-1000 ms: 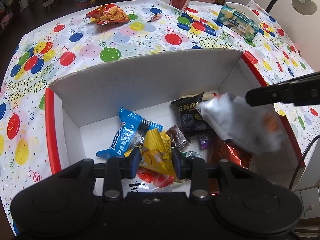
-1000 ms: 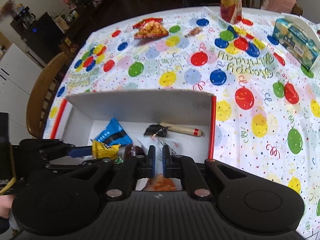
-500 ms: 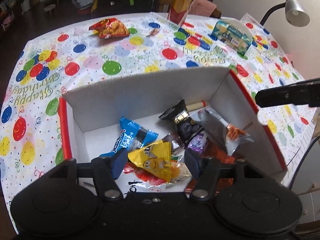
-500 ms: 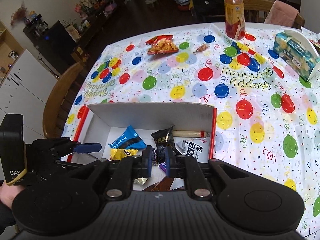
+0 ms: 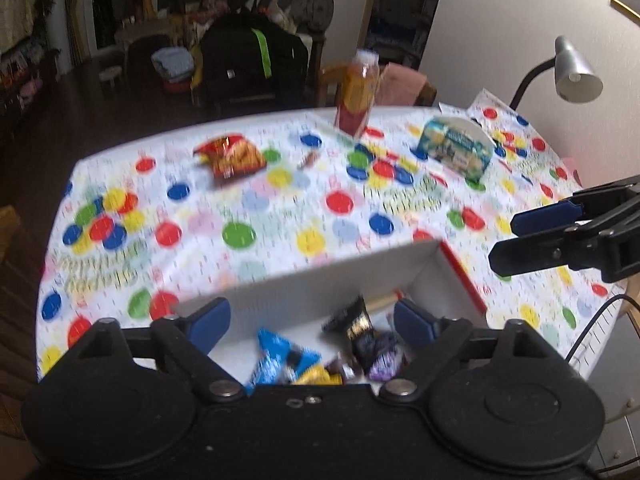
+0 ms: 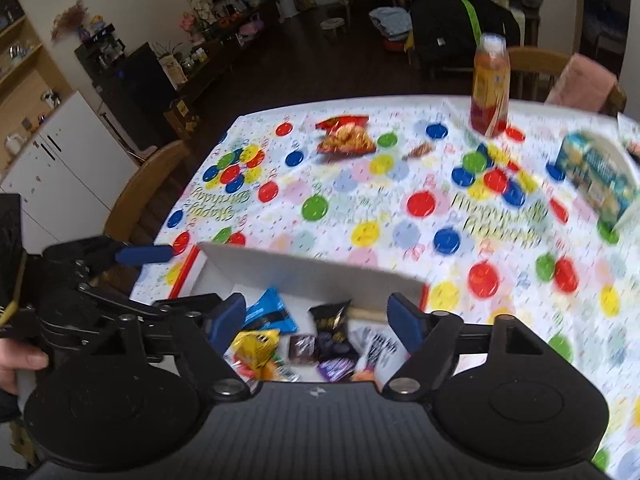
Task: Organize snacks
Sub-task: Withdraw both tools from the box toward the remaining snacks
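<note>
Spotted "Happy Birthday" tablecloth (image 6: 400,208) under white snack box (image 6: 312,276).

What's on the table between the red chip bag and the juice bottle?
One small brown wrapped candy lies on the tablecloth between the red chip bag and the juice bottle. The right wrist view shows it best.

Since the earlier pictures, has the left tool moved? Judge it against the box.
Yes. The left tool has risen and pulled back: the box now sits lower and smaller in its view, and its fingers have opened wide.
</note>
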A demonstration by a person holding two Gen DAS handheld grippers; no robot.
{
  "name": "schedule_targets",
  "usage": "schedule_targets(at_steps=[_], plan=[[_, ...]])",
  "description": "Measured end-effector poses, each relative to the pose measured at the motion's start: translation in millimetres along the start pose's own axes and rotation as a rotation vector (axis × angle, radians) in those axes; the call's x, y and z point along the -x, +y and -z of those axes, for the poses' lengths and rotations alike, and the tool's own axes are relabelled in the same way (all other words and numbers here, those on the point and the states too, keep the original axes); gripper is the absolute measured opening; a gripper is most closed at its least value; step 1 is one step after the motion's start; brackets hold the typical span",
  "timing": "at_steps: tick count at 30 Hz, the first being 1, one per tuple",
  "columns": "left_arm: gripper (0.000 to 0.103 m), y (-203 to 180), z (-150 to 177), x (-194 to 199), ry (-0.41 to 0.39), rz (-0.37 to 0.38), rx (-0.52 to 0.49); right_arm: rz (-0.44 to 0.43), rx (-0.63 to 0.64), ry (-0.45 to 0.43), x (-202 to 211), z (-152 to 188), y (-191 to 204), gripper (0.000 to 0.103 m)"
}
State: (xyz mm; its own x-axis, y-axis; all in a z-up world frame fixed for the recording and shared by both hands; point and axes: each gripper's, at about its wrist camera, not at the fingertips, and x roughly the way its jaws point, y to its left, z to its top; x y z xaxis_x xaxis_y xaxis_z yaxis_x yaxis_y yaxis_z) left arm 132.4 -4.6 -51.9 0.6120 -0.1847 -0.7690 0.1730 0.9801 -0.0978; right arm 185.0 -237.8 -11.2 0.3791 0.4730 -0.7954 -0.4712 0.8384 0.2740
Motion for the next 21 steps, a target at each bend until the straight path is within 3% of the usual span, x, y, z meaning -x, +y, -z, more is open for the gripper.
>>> schedule_targets(at_steps=[7, 12, 21], plan=[[0.102, 3, -34, -9, -0.047, -0.076, -0.017, 0.034, 0.067, -0.018, -3, -44, -11, 0.086], [0.102, 8, -65, -28, -0.05, -0.121, -0.005, 0.065, 0.09, -0.022, -15, -83, -28, 0.087], [0.102, 38, -127, -82, -0.032, -0.209, 0.124, 0.128, 0.047, -0.013, -60, -153, -83, 0.087]])
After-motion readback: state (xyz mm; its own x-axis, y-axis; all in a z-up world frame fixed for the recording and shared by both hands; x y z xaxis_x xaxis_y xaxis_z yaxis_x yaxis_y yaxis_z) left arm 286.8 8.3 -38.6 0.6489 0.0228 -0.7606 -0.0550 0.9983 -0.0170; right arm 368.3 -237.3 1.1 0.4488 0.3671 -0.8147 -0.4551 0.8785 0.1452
